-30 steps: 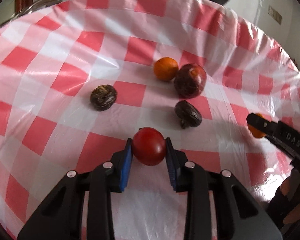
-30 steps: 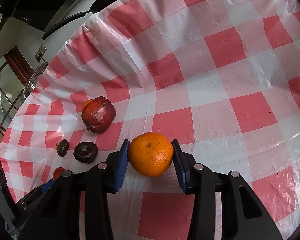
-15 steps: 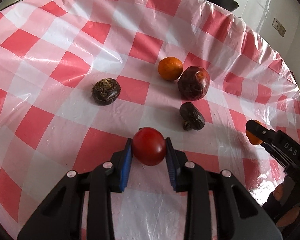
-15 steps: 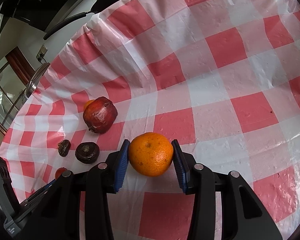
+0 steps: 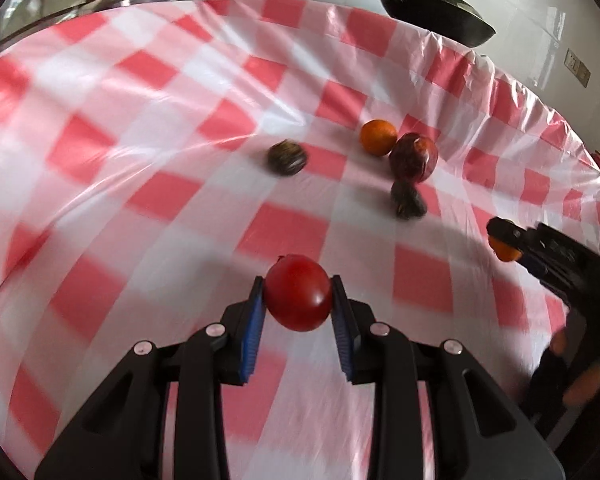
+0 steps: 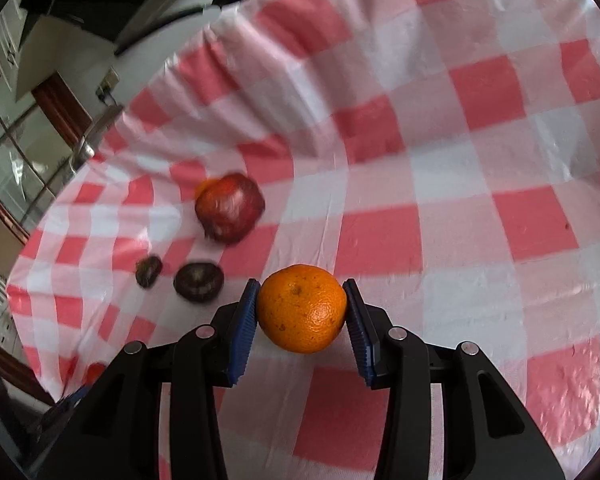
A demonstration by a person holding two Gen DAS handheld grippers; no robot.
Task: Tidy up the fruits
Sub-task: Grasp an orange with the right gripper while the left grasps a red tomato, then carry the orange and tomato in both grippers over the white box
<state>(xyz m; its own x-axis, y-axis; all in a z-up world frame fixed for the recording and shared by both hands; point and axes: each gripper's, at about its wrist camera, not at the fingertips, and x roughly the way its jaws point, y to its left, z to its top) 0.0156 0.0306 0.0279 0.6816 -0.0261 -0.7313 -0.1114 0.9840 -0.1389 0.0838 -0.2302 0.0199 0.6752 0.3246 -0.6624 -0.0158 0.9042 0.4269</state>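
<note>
My left gripper is shut on a red tomato, held above the red-and-white checked tablecloth. My right gripper is shut on an orange; it also shows at the right of the left wrist view. On the cloth beyond lie a second orange, a dark red pomegranate touching it, and two dark wrinkled fruits, also in the right wrist view.
A black pan stands past the table's far edge. A wall with a socket is behind it. A window and a wooden door frame lie beyond the table's left side in the right wrist view.
Both grippers have lifted and pulled back with their fruits; the fruits on the cloth look farther away and the views are motion-blurred. Both grips are unchanged.
</note>
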